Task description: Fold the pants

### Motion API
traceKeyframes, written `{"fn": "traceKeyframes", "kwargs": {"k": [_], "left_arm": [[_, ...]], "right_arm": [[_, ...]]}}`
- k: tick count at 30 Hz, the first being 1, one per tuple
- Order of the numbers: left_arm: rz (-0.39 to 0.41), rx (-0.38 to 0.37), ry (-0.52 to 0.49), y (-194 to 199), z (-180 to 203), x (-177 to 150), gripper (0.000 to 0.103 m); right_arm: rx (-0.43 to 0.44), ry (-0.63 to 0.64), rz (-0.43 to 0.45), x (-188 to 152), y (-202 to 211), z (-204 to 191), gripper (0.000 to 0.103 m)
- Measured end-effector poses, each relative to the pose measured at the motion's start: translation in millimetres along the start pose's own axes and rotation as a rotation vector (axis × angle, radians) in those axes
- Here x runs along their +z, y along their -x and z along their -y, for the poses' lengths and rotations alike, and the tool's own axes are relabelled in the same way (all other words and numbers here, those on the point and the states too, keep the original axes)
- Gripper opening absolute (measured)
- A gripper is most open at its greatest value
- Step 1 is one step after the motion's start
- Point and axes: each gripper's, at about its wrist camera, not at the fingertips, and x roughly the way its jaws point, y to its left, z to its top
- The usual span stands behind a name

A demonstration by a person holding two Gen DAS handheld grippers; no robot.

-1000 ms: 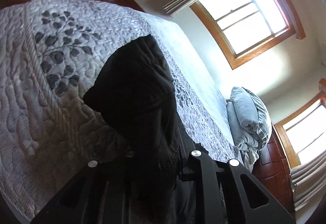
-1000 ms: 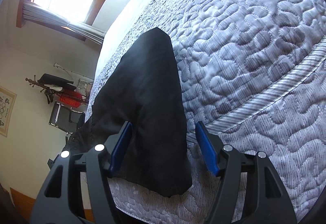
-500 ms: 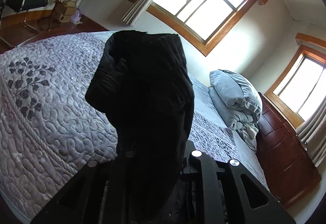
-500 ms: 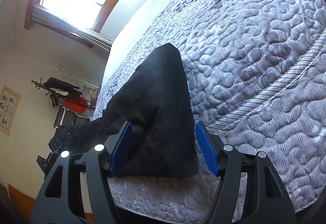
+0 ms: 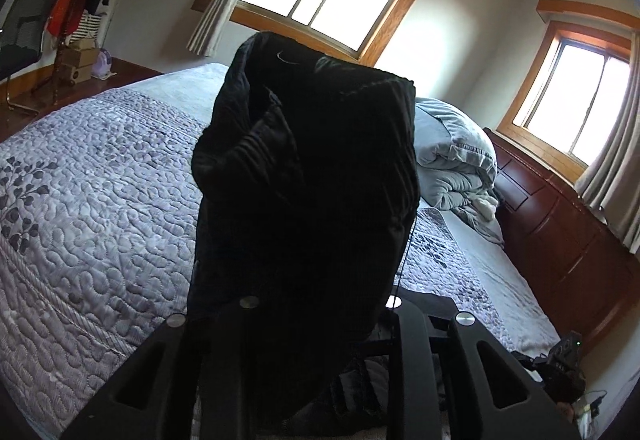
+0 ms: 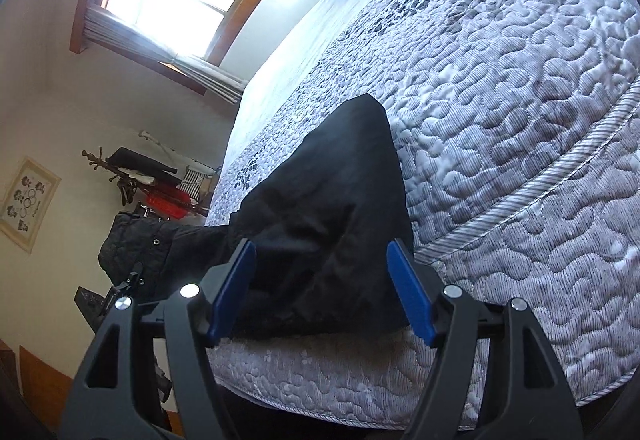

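The black pants point(image 5: 308, 180) hang in my left gripper point(image 5: 320, 304), which is shut on the cloth and holds it raised above the bed; the fingertips are hidden under the fabric. In the right wrist view the pants point(image 6: 332, 208) lie partly on the quilt near the bed's edge and rise to the left, off the bed. My right gripper point(image 6: 322, 290) is open, its blue pads point(image 6: 408, 292) on either side of the cloth without closing on it.
The bed has a grey quilted cover point(image 5: 100, 200) point(image 6: 500, 100). A folded grey duvet point(image 5: 452, 160) lies at the head. A dark wooden dresser point(image 5: 560, 232) stands at the right. A coat rack point(image 6: 136, 176) and chair point(image 5: 20, 32) stand by the wall.
My left gripper has lifted the pants and tilted up, so the cloth now hangs before the window. The right gripper stays open around the lower cloth, which has pulled slightly left.
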Motion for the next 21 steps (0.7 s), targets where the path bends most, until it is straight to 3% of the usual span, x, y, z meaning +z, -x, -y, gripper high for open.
{"fn": "traceKeyframes", "kwargs": {"k": [13, 21], "left_arm": [[-0.092, -0.035, -0.114, -31.8, 42.3, -37.4, 0.026], [-0.152, -0.042, -0.123, -56.9, 53.0, -54.4, 0.028]], "right_arm": [[0.067, 0.036, -0.041, -0.8, -11.8, -22.6, 0.075], [0.077, 0.018, -0.076, -5.6, -25.1, -23.5, 0.076]]}}
